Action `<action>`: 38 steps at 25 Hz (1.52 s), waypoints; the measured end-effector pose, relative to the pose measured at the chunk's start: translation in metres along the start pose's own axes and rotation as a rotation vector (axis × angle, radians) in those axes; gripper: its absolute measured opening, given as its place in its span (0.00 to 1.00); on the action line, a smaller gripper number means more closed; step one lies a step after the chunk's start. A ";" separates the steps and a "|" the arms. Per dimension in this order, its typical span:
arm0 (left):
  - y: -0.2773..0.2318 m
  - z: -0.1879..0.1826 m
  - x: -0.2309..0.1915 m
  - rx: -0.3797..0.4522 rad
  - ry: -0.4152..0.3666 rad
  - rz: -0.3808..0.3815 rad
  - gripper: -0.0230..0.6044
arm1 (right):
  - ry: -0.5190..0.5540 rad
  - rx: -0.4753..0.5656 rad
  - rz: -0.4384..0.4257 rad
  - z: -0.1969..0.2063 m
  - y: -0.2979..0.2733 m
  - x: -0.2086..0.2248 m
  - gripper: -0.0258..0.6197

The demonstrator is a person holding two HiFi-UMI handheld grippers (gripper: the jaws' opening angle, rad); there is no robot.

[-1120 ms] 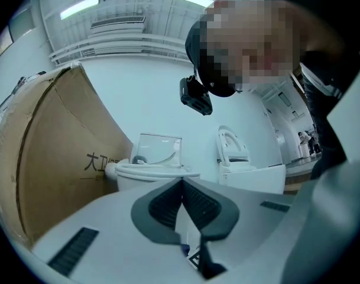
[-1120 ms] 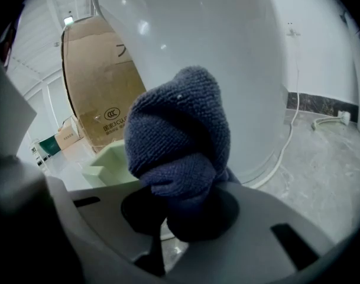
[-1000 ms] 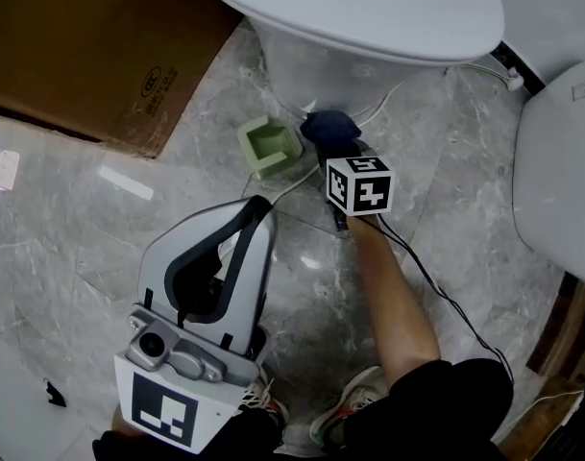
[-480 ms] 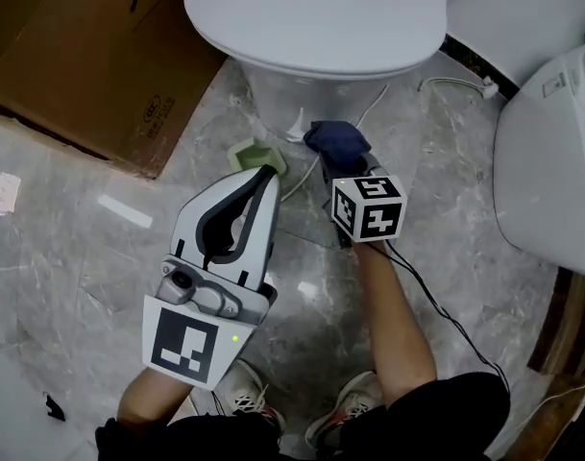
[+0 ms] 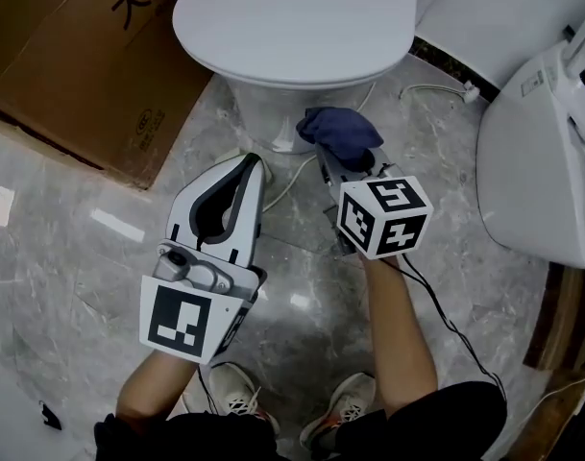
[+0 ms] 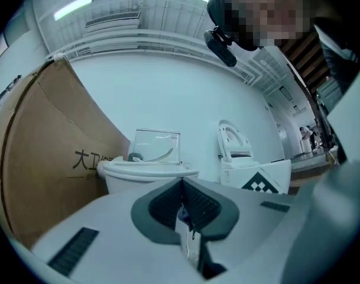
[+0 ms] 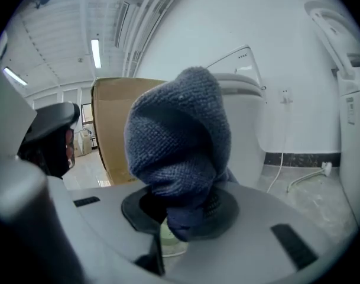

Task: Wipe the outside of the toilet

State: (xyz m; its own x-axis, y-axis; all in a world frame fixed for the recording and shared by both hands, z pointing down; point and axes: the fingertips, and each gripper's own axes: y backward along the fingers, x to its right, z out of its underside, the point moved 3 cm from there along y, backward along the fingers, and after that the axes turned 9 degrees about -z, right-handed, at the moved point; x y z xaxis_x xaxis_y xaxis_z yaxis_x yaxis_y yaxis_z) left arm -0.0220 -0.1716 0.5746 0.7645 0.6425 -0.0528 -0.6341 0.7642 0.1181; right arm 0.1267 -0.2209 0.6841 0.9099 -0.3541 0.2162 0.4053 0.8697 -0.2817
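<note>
The white toilet (image 5: 292,27) stands at the top of the head view with its lid down, and it also shows in the left gripper view (image 6: 147,171). My right gripper (image 5: 347,158) is shut on a dark blue cloth (image 5: 338,131), which hangs just in front of the toilet's base (image 5: 268,113) and a little to its right. The right gripper view shows the cloth (image 7: 180,147) bunched up between the jaws, with the toilet bowl (image 7: 247,117) behind it. My left gripper (image 5: 252,169) is shut and holds nothing; it points at the base from the floor side.
A cardboard box (image 5: 71,75) lies left of the toilet. A second white toilet (image 5: 542,161) stands at the right. A white hose (image 5: 436,89) and a black cable (image 5: 446,325) run over the marble floor (image 5: 61,257). The person's shoes (image 5: 239,406) are at the bottom.
Both grippers have moved forward toward the toilet's base. The cloth is now closer to the base. The left gripper now covers the green dish on the floor.
</note>
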 end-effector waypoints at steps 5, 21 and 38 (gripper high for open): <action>-0.003 -0.002 0.001 0.000 -0.009 -0.004 0.05 | -0.014 0.049 -0.017 -0.033 0.006 -0.005 0.13; -0.007 0.002 0.003 -0.016 -0.040 0.000 0.05 | 0.015 0.006 -0.029 -0.036 -0.019 0.008 0.13; -0.026 0.032 -0.011 -0.058 -0.024 -0.001 0.05 | -0.044 -0.083 0.019 0.039 -0.061 0.042 0.13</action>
State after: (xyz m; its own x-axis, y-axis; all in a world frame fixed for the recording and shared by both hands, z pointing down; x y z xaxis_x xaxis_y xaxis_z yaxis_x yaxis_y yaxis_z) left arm -0.0098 -0.2001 0.6039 0.7674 0.6405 -0.0291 -0.6383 0.7674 0.0604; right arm 0.1372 -0.2755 0.7469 0.9132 -0.3210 0.2509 0.3961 0.8436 -0.3625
